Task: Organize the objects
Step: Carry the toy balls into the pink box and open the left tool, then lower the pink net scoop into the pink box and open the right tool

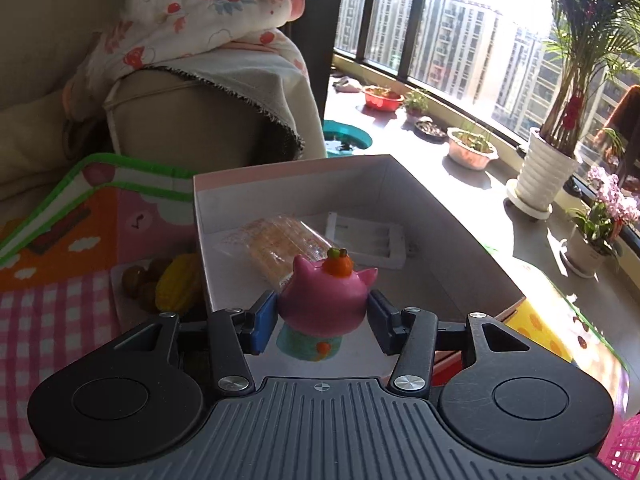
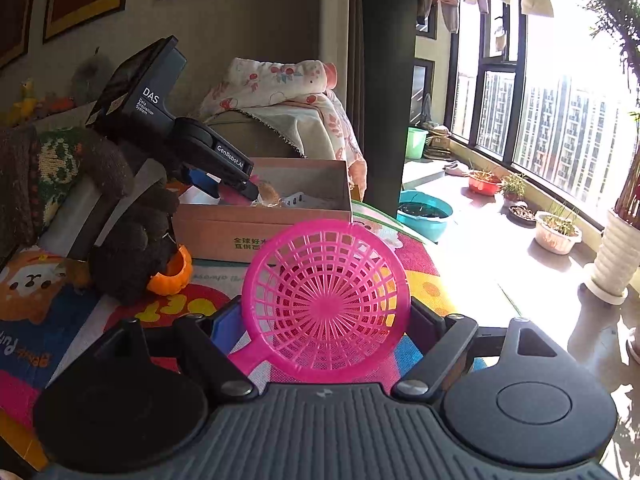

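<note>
fruit beside box: a yellow toy fruit (image 1: 178, 286) and some brown pieces lie on the play mat (image 1: 60, 248), just outside the box's left wall; not yet sorted, i'd say.
my left gripper: my left gripper (image 1: 322, 320) hangs over the near end of the cardboard box (image 1: 472, 236), pointing down into it. its blue pads sit either side of the pink pig toy (image 1: 326, 296). the left pad looks to be touching the pig's head; the right pad seems a sliver off it, so i cannot tell whether i grip it or have let go.
pig toy: upright, inside the box's outline, its teal base low near the box floor; whether it stands on the floor i cannot tell.
box contents: a wrapped snack (image 1: 280, 244) and a white tray (image 1: 366, 240) lie further in, apart from the pig.
step in hand: dropping the pig off in the box, by my reading.
next for left: spread the jaws clear of the pig's ears, then lift straight back so i don't tip it.
my right gripper: my right gripper (image 2: 320, 320) is clamped on the pink mesh scoop (image 2: 326, 300), held upright across the jaws above the mat, near the box but outside it.
next for right: wait for the left to clear, then carry the scoop over the near wall.
</note>
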A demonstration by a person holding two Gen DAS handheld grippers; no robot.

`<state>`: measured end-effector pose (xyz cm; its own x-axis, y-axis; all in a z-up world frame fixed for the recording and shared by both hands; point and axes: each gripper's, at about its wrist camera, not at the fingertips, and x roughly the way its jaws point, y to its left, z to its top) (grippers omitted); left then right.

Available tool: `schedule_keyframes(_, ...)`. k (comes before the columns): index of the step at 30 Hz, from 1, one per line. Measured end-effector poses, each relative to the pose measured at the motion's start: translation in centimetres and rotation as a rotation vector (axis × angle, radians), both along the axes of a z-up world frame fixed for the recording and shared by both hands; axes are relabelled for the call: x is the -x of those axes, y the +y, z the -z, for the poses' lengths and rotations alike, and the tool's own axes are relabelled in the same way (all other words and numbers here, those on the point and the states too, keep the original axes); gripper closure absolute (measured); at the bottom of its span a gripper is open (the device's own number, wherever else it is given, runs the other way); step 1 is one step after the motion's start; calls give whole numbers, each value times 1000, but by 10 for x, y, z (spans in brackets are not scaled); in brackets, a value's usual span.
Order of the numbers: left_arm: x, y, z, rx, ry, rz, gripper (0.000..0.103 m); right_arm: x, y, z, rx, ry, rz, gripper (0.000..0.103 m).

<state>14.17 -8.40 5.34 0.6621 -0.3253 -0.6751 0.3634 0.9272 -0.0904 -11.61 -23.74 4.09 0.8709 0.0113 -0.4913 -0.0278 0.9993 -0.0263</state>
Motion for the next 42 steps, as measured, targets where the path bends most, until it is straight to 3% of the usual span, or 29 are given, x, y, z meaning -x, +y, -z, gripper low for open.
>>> schedule_keyframes(3, -1, -1, 4, -14, -13, 3, 49, -4, -1, 5, -6, 18, 7, 20)
schedule_keyframes(6, -1, 8, -5, 102, -43, -35, 49, -6, -2, 10, -12, 30, 12, 20)
schedule_keyframes(7, -3, 9, -8, 108, -36, -49, 50, -6, -3, 12, -14, 32, 14, 20)
schedule_keyframes(10, -9, -2, -8, -12, 29, -2, 51, -6, -5, 14, -21, 36, 20, 20)
schedule_keyframes(13, -3, -4, -8, -10, 52, 57, 51, -8, -6, 16, -29, 38, 28, 20)
schedule_keyframes(20, 18, 36, -40, 237, -82, -35, 51, -8, -5, 16, -16, 42, 35, 20)
schedule_keyframes(24, 47, 63, -55, 264, -225, -123, 51, -17, -3, 10, -12, 44, 35, 20)
schedule_keyframes(26, 69, 78, -57, 270, -259, -108, 51, -26, -4, -4, -3, 20, 30, 20)
schedule_keyframes(31, 124, 106, -39, 217, -263, -99, 51, -86, -1, -68, 2, -75, -3, 20)
schedule_keyframes(35, 150, 128, -20, 279, -207, -113, 51, -157, 18, -94, -12, -72, -9, 20)
schedule_keyframes(39, 166, 143, -10, 241, -205, -110, 51, -227, 37, -74, -95, 92, -26, 17)
schedule_keyframes(42, 179, 154, -6, 204, -213, -104, 51, -243, 39, -48, -148, 193, -17, 15)
